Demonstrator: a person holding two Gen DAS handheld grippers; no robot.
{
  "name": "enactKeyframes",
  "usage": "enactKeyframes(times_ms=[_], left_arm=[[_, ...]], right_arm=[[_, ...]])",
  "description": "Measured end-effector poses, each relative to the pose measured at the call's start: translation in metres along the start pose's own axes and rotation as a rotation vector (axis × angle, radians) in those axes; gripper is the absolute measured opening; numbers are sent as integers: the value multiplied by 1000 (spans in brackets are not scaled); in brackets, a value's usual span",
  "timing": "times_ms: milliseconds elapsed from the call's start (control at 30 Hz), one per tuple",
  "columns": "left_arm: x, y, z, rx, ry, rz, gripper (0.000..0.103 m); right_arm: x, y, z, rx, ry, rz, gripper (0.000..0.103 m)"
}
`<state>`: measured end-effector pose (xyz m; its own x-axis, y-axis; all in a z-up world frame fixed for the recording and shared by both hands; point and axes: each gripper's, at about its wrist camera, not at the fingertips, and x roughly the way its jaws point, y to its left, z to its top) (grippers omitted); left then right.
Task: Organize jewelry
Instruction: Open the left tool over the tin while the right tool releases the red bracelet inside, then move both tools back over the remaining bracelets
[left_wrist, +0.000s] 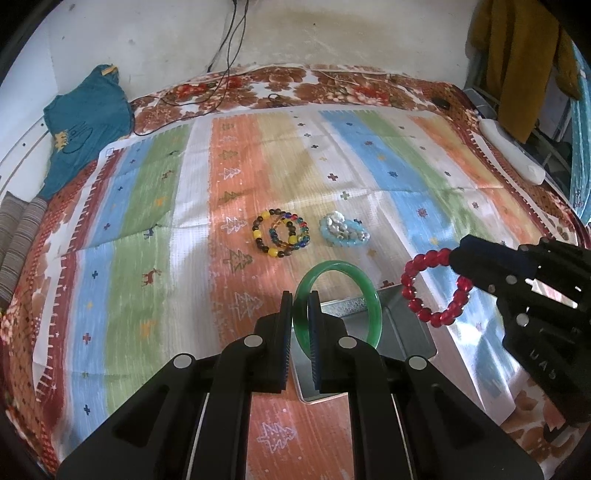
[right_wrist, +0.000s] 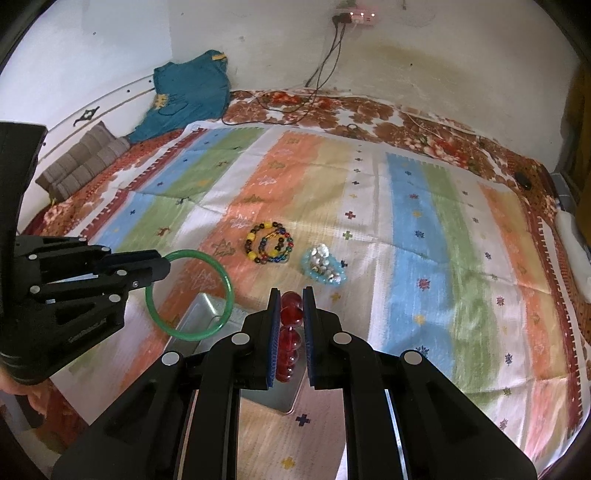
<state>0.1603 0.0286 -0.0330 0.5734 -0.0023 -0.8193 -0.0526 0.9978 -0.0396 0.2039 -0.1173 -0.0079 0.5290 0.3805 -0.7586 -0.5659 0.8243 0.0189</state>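
My left gripper (left_wrist: 300, 295) is shut on a green bangle (left_wrist: 364, 284), held upright over a grey metal tin (left_wrist: 406, 317) on the striped cloth. In the right wrist view the same left gripper (right_wrist: 164, 267) pinches the green bangle (right_wrist: 221, 280) above the tin (right_wrist: 207, 310). My right gripper (right_wrist: 291, 293) is shut on a red bead bracelet (right_wrist: 290, 314); from the left wrist view the right gripper (left_wrist: 456, 260) holds the red bracelet (left_wrist: 413, 280) at the tin's right edge. A multicoloured bead bracelet (left_wrist: 280, 232) and a pale blue beaded piece (left_wrist: 343, 230) lie farther out on the cloth.
A teal garment (left_wrist: 85, 125) lies at the far left against the wall, with a striped cushion (left_wrist: 18, 240) below it. Black cables (left_wrist: 221, 85) run down the wall onto the flowered bedcover. A white object (left_wrist: 513, 151) sits at the right edge beside hanging mustard cloth (left_wrist: 517, 62).
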Motion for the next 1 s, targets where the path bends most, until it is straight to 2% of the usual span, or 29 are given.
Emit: enactKeyframes(times_ms=[100,167,233,267,333,467,600,1000], left_arm=[[1,-2,-2,4,16,-6,9],[1,-5,-4,3,32,-8,13],[-2,-5,-5,3,25,6,25],[-4,-4,-5,0,18,11,26],[-3,0,-6,-12,21,23,28],[1,7,-6,-16,32,47,31],[5,14,-3,-30,35,49,37],[25,11,5,11,54,67,51]], right_arm=[[-2,2,-3,-1,1,11,13],[-7,2,-4,-14,-22,2,13],[-9,1,-4,-21,-32,-18,13],[-9,-1,-5,-18,-26,-23,13],[-6,-5,-6,-5,-9,-34,30],[2,-14,-7,26,23,-41,34],[9,-22,-7,60,46,-35,47],[39,-36,-1,94,121,-33,54]])
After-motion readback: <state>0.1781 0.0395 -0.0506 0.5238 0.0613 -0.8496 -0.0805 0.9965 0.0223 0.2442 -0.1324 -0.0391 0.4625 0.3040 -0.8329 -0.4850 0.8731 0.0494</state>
